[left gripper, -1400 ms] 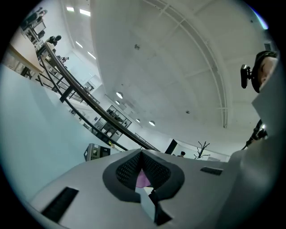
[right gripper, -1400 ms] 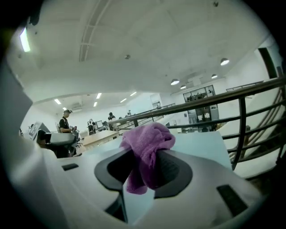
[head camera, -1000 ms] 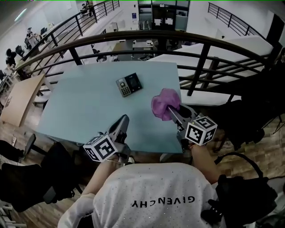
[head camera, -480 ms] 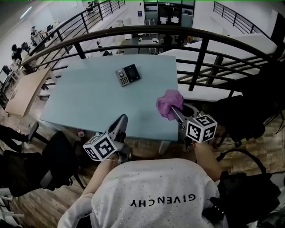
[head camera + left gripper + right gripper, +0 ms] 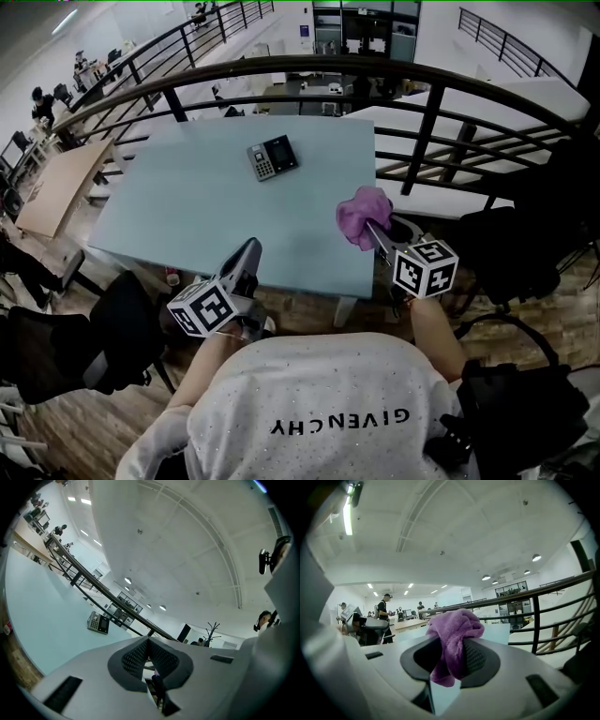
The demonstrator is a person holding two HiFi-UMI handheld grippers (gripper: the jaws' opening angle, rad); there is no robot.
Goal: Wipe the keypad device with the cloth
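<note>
Pale blue-green rectangular table [image 5: 187, 225], two hand-held tools at its near edge.

A black curved metal railing [image 5: 441, 103] runs behind the table. The right tool [image 5: 372, 227], by the table's near right corner, pinches a crumpled purple cloth [image 5: 359, 212] between its jaws. The left tool [image 5: 250, 251], over the near edge, has its jaws pressed together with nothing between them. The small black-and-grey keypad device [image 5: 273, 157] lies on the far part of the table, well apart from the cloth and both tools.
</note>
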